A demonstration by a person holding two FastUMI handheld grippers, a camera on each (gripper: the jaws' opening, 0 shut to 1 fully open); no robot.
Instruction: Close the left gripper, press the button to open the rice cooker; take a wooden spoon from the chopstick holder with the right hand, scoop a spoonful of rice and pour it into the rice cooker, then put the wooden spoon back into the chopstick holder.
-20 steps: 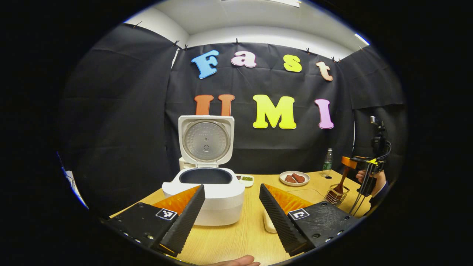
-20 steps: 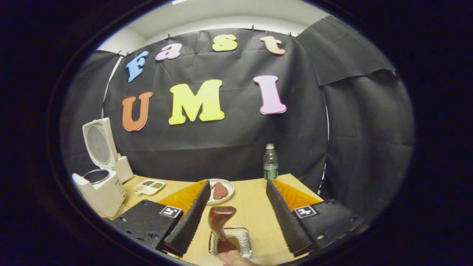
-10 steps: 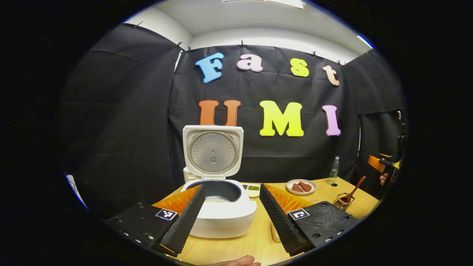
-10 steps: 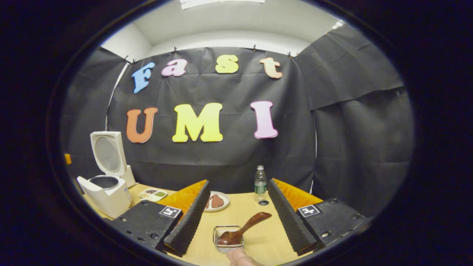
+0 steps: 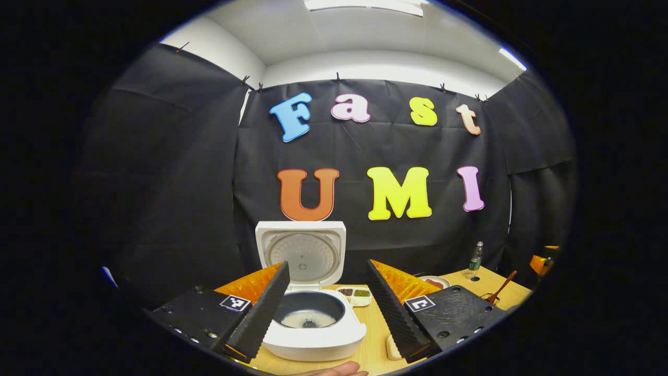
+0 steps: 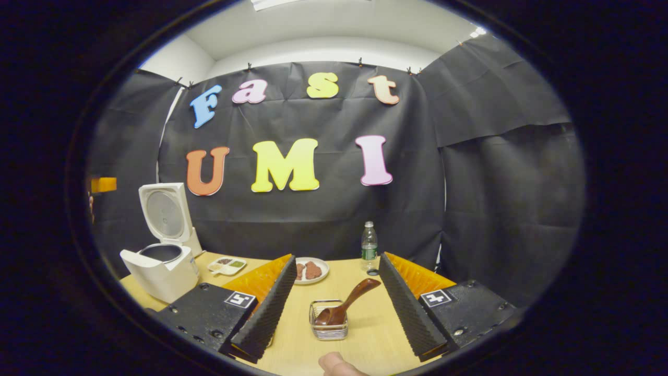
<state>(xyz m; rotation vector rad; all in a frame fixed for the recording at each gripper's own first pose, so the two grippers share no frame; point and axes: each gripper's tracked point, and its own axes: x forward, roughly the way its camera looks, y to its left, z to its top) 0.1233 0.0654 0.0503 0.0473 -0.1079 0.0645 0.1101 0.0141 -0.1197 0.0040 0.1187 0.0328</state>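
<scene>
So the count: one rice cooker [image 6: 159, 266], one wooden spoon [image 6: 348, 303] in one chopstick holder [image 6: 329, 325], one water bottle [image 6: 369, 246], one plate [image 6: 312, 271], one divided dish [image 6: 227, 265], two grippers.

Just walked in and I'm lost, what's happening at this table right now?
A person holds a gripper in each hand. The rice cooker stands open with rice in its pot, the open left gripper above it. The wooden spoon leans in the chopstick holder, untouched, between the fingers of the open right gripper.
</scene>
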